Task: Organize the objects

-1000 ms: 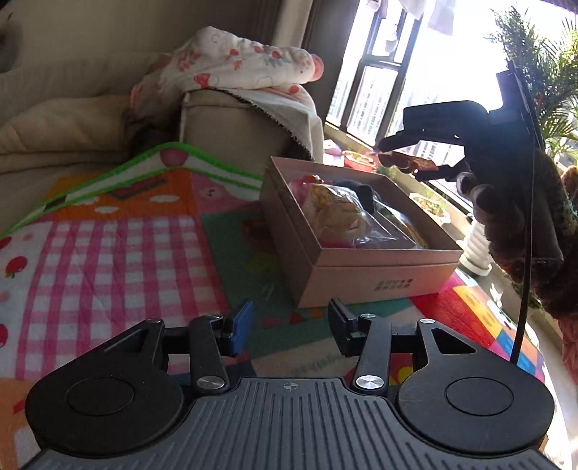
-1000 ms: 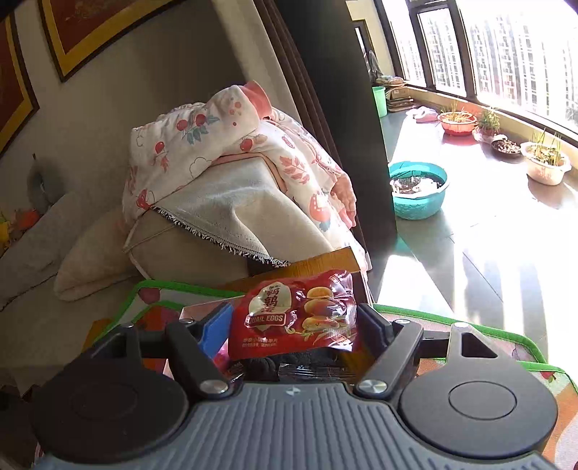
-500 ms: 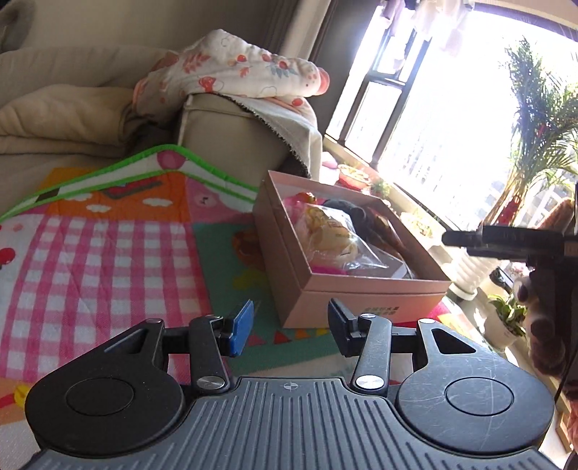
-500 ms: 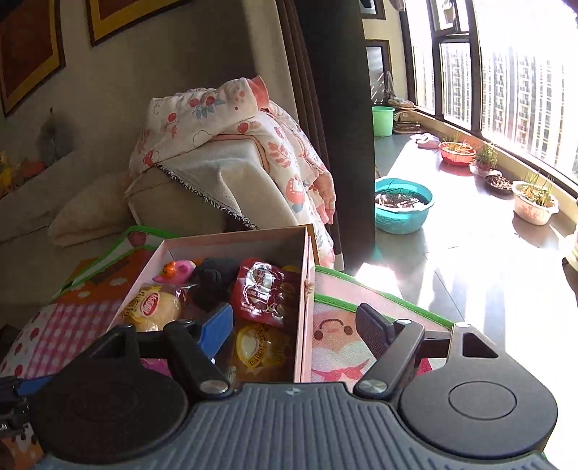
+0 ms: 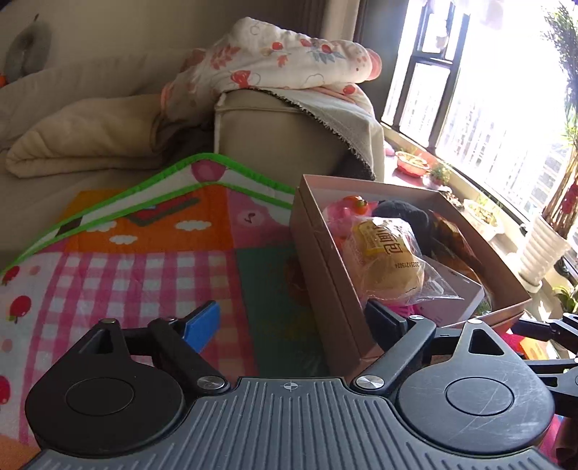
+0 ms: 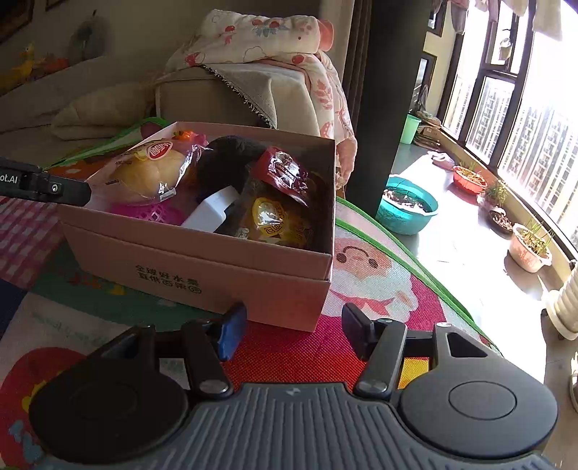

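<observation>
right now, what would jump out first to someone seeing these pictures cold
The pink cardboard box on the bright play mat draws the eye first, packed with snacks: a wrapped bun at its left end and a red snack packet propped near its right end. Behind it, a flowered blanket is heaped on the beige sofa arm. Both grippers, left and right, sit open and empty by the box.

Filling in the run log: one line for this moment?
left gripper: open, empty | right gripper: open, empty | red quail-egg packet: inside pink cardboard box
</observation>
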Motion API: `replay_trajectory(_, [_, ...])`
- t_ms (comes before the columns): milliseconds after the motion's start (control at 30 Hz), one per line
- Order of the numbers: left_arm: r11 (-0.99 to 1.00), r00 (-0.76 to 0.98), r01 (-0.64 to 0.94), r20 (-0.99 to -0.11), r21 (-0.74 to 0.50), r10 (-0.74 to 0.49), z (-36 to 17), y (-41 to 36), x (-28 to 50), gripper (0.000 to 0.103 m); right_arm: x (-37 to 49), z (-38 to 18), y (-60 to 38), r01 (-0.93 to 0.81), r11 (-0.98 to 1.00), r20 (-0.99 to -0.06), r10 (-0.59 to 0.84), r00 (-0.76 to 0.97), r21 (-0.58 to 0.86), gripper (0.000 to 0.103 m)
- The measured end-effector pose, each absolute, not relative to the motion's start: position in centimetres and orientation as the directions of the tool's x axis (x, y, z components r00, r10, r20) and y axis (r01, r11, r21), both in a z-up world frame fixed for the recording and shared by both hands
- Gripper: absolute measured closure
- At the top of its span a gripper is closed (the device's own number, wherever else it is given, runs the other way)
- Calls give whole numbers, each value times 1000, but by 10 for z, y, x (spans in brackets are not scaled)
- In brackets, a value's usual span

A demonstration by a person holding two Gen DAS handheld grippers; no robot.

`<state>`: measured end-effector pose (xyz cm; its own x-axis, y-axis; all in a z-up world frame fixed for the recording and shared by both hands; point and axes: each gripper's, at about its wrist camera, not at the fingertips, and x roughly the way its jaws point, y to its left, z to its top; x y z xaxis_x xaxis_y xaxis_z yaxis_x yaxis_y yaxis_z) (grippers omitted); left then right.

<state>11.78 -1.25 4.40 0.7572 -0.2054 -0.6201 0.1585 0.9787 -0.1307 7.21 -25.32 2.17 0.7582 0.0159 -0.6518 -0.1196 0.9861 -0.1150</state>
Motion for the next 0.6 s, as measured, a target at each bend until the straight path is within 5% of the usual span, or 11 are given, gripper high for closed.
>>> replay_trajectory(233, [995,805,32,-588,-94,-81,41,42,149,2,108,30,-192,-197,976,-636,91,766,-98,44])
replay_trajectory(600, [988,808,17,-579,-155,-105,36,65,152,2,123,30,-171,-140,977,-633,9,774,-158,44])
